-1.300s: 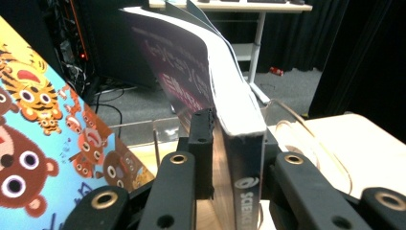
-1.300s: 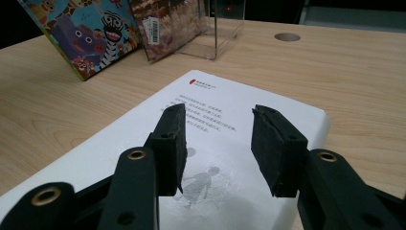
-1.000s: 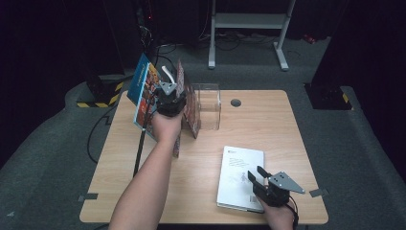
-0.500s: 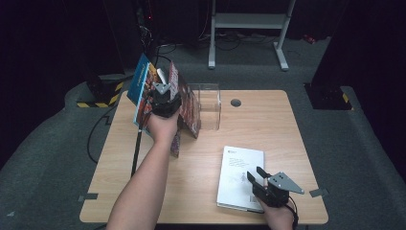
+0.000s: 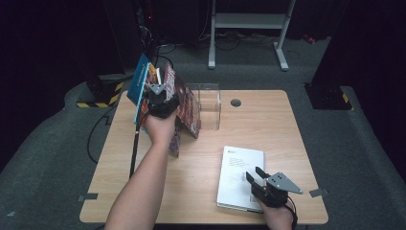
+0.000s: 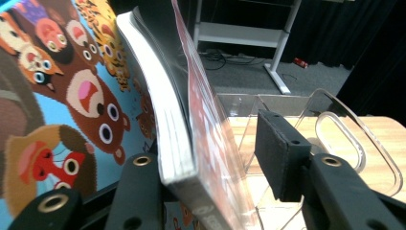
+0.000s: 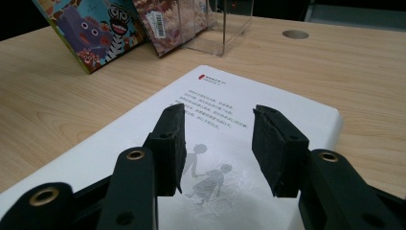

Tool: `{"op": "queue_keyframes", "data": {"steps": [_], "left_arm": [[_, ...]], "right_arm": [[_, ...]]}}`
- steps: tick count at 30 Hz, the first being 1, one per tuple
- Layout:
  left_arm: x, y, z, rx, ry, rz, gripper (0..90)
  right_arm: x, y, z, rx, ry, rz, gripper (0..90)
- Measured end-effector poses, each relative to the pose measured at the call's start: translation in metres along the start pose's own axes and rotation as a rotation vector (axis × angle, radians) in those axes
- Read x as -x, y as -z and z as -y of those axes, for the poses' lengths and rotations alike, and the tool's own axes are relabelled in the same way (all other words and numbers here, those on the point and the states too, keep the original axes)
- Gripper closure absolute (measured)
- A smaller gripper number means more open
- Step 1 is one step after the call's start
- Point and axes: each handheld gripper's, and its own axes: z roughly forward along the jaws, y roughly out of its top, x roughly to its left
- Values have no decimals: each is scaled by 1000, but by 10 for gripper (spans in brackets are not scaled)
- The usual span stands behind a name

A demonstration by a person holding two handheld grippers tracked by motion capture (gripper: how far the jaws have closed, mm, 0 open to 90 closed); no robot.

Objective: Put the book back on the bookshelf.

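At the table's back left, several books lean against a clear acrylic holder (image 5: 210, 103). My left gripper (image 5: 160, 98) is up at their top edges. In the left gripper view a thick red-covered book (image 6: 206, 129) stands between the jaws of my left gripper (image 6: 215, 158), beside a blue animal picture book (image 6: 57, 96). These jaws have just been opening; the right pad (image 6: 280, 153) is clear of the cover. My right gripper (image 5: 254, 176) hovers open over a white book (image 5: 239, 167) lying flat at the front right, with nothing between its pads (image 7: 170, 143).
A round cable hole (image 5: 235, 102) sits in the tabletop behind the holder. The wooden table (image 5: 287, 134) is bare between the books and on the right. A black cable hangs off the left edge. A white metal frame stands on the floor behind.
The left hand has shifted slightly left at the leaning books, and the red book now stands more apart from the blue one. The right hand has not moved.
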Motion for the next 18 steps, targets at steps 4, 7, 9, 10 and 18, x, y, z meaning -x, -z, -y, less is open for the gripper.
{"op": "queue_keyframes", "data": {"steps": [4, 7, 9, 10, 18], "left_arm": [[0, 2, -1, -1, -4, -16, 530], [0, 4, -1, -1, -2, -17, 524], [0, 6, -3, 0, -6, -22, 520], [0, 7, -3, 3, -4, -23, 519], [-1, 11, -5, 20, -12, -34, 503]], "right_arm": [[0, 0, 0, 1, 0, -1, 551], [0, 0, 0, 1, 1, 0, 551], [-1, 0, -1, 2, -3, -2, 551], [-1, 0, -1, 3, -1, -2, 551], [-1, 1, -1, 1, -2, -3, 551]]}}
